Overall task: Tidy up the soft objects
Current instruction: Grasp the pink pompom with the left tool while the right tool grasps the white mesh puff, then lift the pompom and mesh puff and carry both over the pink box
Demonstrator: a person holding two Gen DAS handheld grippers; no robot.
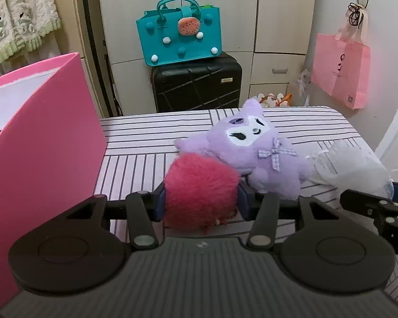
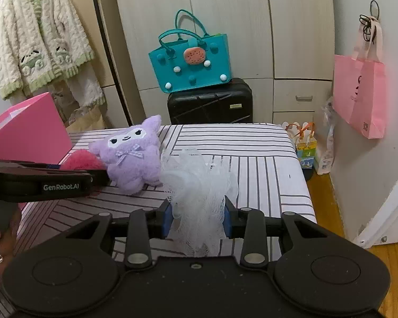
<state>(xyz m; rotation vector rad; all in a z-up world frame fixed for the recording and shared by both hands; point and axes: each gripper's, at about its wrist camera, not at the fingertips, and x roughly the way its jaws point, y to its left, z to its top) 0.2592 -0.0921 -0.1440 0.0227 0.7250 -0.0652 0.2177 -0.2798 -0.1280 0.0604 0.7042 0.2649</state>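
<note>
A red fluffy ball (image 1: 199, 190) sits on the striped sheet (image 1: 146, 135), and my left gripper (image 1: 201, 204) is shut on it with a blue pad pressed into each side. A purple plush toy (image 1: 254, 153) lies just behind the ball and touches it. In the right wrist view my right gripper (image 2: 197, 220) is shut on a white mesh bath pouf (image 2: 196, 180), which bulges up between its pads. The plush (image 2: 132, 156) lies left of the pouf. The left gripper (image 2: 39, 182) shows side-on at the left, in front of the red ball (image 2: 82, 160).
An open pink box (image 1: 39, 145) stands on the left edge of the sheet. Beyond the far edge a teal handbag (image 1: 180, 34) rests on a black suitcase (image 1: 196, 84). A pink bag (image 1: 342, 71) hangs on the right wall. Wooden floor (image 2: 329, 206) lies right of the sheet.
</note>
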